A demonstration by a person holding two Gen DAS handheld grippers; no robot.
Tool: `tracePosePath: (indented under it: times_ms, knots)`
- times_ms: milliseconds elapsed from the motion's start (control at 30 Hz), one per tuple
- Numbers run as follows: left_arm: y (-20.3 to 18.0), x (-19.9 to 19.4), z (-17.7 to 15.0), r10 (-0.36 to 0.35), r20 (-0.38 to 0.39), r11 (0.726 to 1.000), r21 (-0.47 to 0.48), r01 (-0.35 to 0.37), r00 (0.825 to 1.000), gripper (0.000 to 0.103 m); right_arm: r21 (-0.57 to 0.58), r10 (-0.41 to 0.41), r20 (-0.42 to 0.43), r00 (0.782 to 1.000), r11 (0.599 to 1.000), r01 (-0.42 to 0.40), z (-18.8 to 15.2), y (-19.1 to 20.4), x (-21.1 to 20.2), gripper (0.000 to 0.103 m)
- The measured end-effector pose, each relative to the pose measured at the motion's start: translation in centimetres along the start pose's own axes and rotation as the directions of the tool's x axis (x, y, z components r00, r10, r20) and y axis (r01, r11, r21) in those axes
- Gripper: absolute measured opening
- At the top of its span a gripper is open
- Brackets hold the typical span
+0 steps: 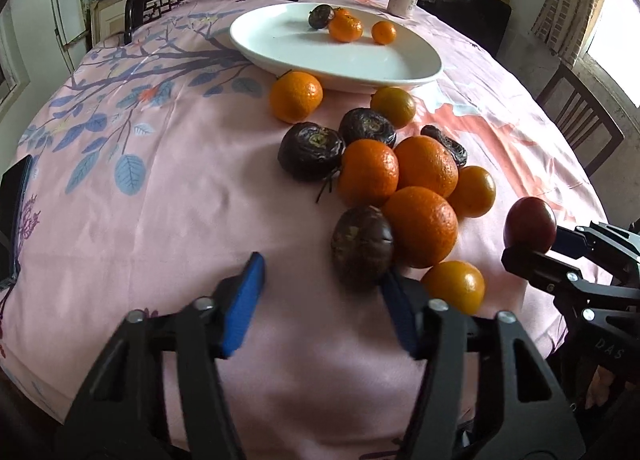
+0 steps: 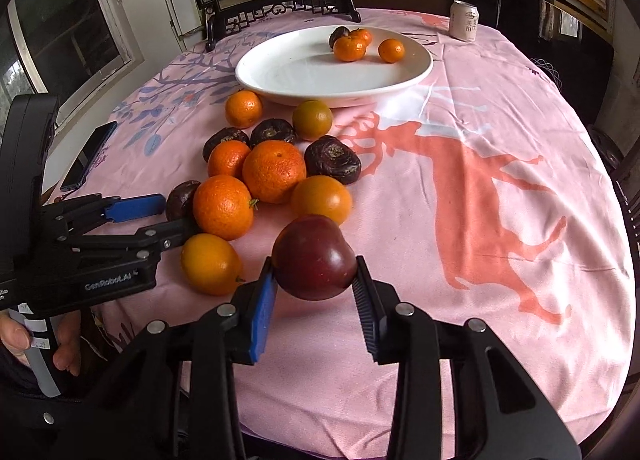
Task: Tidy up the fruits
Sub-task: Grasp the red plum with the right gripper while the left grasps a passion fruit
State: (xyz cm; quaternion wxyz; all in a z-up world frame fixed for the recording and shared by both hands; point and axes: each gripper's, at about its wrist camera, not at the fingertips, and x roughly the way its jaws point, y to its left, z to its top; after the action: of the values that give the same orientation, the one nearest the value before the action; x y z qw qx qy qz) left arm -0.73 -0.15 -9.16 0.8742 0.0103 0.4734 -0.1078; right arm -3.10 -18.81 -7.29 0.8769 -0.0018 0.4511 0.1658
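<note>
Gripping now: a dark red fruit (image 2: 314, 258) is clamped at its widest part between the pads of the right gripper (image 2: 316, 292), raised just above the cloth (image 2: 500, 220).
Left gripper (image 1: 320, 292): held spread apart and empty; its right pad is touching or just beside a dark fruit (image 1: 362, 246) at the near end of the pile.
Handling, red fruit: judged smooth, firm and fairly light; a glossy skin may slip, so a hold across the middle is favoured.
Handling, oranges: judged firm with a pebbled skin that grips well; they are round and liable to roll if nudged.
Handling, dark fruits: wrinkled and judged softer; a light squeeze across the sides is advised.
Plate (image 2: 280, 76): three oranges and one dark fruit are counted at its far side.
Cloth count: seven oranges and four dark fruits are counted, clustered between plate and grippers.
Others: one can (image 2: 463, 21), one phone (image 2: 89, 156).
</note>
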Motion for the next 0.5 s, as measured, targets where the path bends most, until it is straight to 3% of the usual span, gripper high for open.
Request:
tracePosePath:
  times_ms: [100, 500]
  knots:
    - [-0.2, 0.2, 0.3, -0.014, 0.005, 1.0, 0.008, 0.014, 1.0, 0.026, 0.005, 0.001, 0.003, 1.0, 1.0, -0.001, 0.0, -0.2, -0.2, 0.038]
    - [0.8, -1.7, 0.4, -0.046, 0.043, 0.999, -0.028, 0.047, 0.998, 0.025, 0.009, 0.006, 0.021, 1.0, 1.0, -0.006, 0.4, -0.2, -0.6, 0.038]
